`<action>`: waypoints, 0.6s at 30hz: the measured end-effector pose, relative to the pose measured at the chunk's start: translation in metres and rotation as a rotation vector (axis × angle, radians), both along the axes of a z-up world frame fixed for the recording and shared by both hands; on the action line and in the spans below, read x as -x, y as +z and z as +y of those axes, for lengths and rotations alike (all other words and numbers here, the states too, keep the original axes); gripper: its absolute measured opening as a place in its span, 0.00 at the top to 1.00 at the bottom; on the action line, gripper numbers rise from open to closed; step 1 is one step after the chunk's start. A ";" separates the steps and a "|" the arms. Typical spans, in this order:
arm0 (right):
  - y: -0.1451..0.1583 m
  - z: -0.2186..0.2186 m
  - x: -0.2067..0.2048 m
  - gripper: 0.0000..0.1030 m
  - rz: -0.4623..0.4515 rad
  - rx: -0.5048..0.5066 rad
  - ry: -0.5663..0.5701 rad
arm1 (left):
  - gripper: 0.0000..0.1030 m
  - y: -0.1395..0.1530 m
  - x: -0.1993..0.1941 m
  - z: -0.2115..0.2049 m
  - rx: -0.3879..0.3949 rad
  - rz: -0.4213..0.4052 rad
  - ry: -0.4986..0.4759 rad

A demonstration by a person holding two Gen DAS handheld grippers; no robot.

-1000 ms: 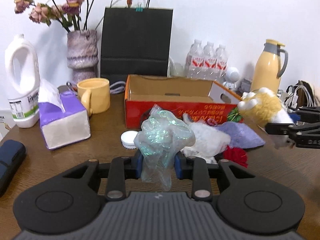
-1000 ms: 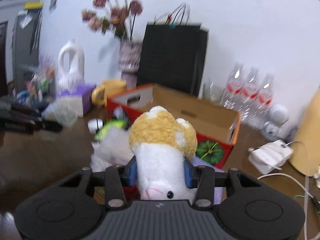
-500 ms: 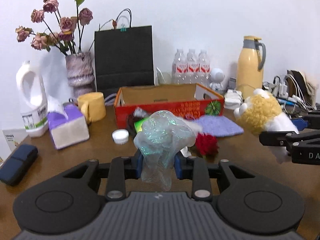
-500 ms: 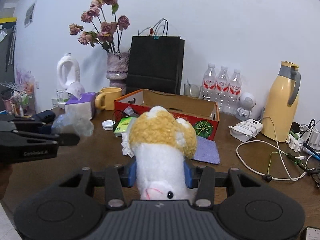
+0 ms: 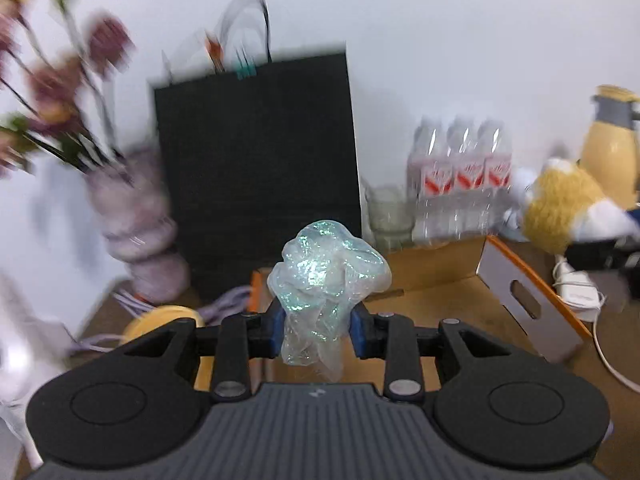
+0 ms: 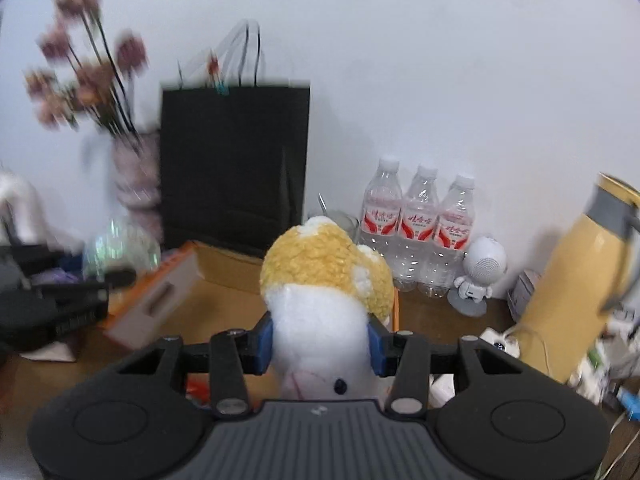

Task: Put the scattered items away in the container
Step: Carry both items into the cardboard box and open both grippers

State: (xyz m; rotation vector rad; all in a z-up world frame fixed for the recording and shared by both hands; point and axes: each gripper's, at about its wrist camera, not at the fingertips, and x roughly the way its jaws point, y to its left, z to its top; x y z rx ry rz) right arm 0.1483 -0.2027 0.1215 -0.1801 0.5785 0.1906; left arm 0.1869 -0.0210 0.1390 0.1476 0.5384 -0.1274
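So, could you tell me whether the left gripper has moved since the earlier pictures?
Yes. The left gripper, shut on the crumpled plastic bag, has moved forward: the cardboard box, well ahead earlier, now sits just beneath it.

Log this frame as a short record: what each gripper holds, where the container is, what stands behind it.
left gripper: shut on crumpled plastic film
right gripper: shut on plush toy
container: open cardboard box, below and ahead of both grippers
box contents: no items visible inside, though much of its floor is hidden
behind box: black paper bag, three water bottles, vase of flowers
right of box: yellow flask
image quality: motion blur in both views
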 end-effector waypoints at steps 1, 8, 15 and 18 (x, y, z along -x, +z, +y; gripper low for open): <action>-0.004 0.006 -0.021 0.57 0.037 0.026 -0.009 | 0.69 -0.005 -0.023 -0.002 0.004 0.057 0.025; -0.066 0.035 -0.141 0.57 0.295 0.147 -0.081 | 0.67 -0.054 -0.122 -0.020 -0.125 0.271 0.063; -0.107 0.046 -0.191 0.56 0.424 0.146 -0.134 | 0.46 -0.086 -0.162 -0.012 -0.093 0.373 0.129; -0.115 0.046 -0.199 0.52 0.446 0.106 -0.162 | 0.38 -0.089 -0.163 -0.010 -0.076 0.377 0.103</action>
